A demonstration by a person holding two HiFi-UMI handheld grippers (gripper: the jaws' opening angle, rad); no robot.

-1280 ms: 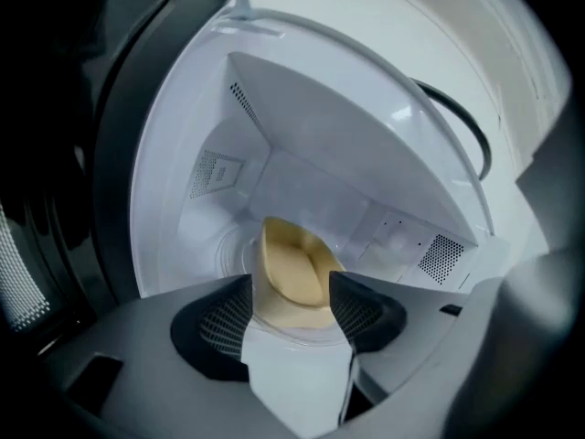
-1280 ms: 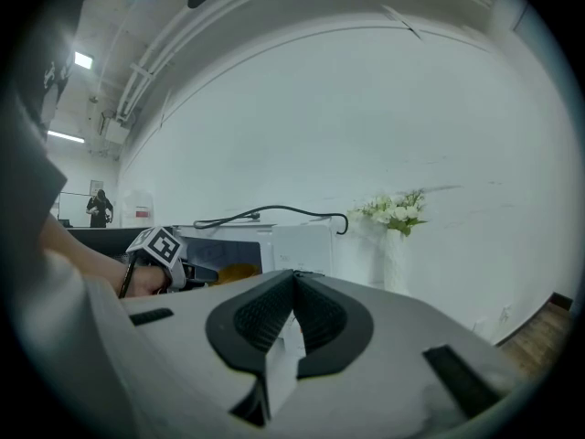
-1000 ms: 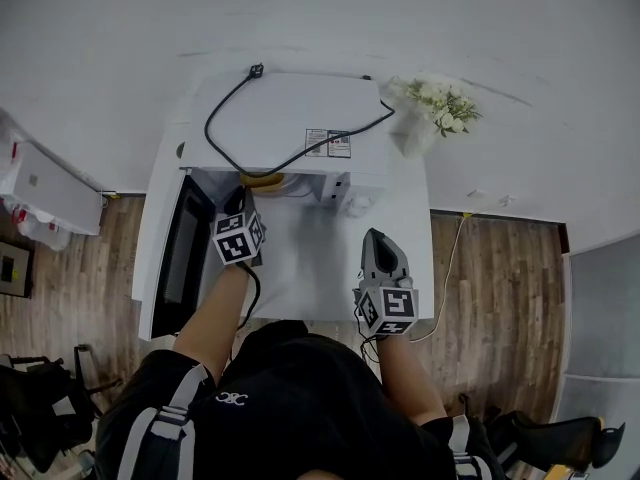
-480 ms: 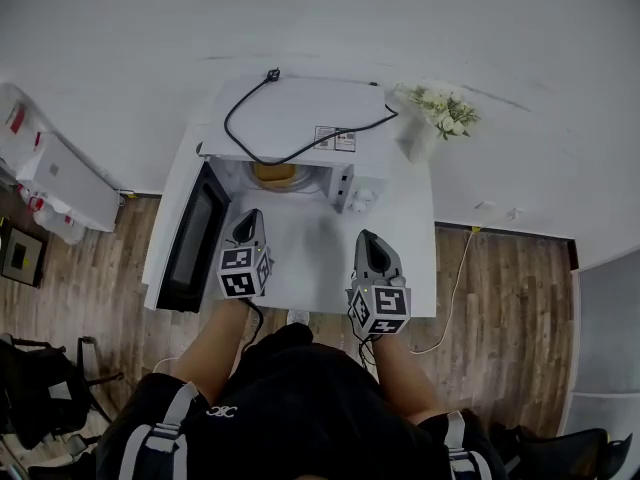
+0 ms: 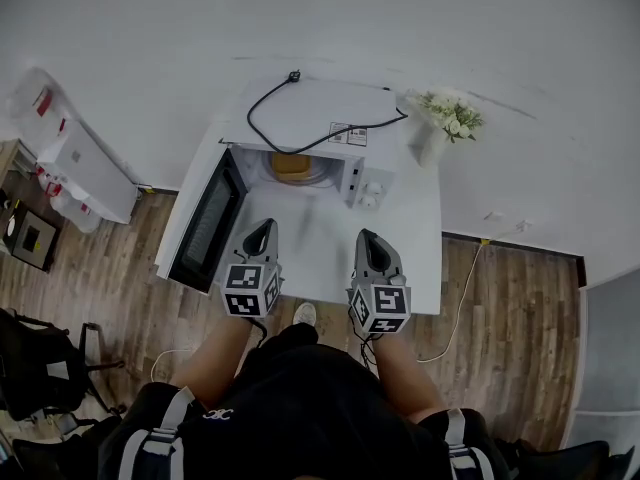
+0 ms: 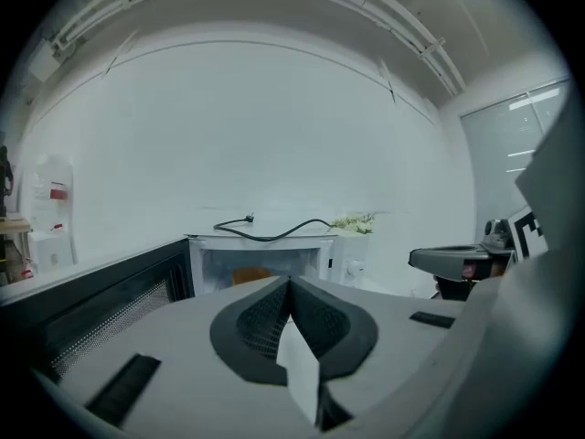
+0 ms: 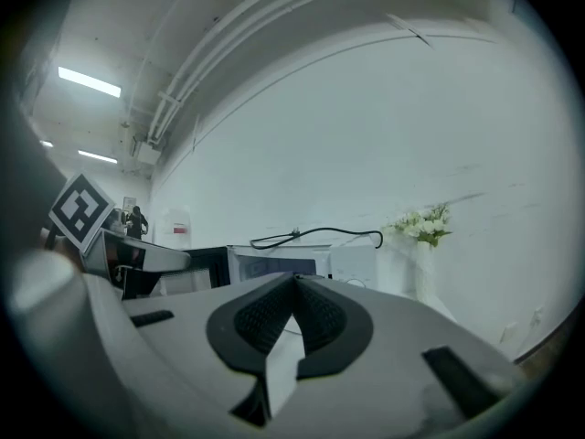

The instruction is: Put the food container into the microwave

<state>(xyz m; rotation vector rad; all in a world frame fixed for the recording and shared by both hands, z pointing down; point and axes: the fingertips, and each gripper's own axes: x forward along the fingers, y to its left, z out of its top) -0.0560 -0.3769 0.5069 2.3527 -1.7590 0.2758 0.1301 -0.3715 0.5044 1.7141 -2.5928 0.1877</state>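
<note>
Grey ribbed pads of my left claw meet edge to edge with nothing between them, so it is closed and empty. My right claw reads the same in its own view: pads together, nothing held. Both point roughly level over the bare white table, side by side and a little apart.

Straight ahead of the left claw, and ahead and to the left of the right one, stands the microwave with its cavity exposed. The orange-yellow food container sits inside that cavity, well clear of both claws and touching neither. I judge the placing itself as done. What I take to be left is the door, which hangs wide open just left of my left claw.

The next move, as I see it, calls for the left claw to get behind the door's far face and swing it rightward across the opening, with the right claw kept out of its path.

My count: two claws, one container, one microwave with one door, one black cable lying loose on its top, and one bunch of white flowers ahead and right of the right claw.
</note>
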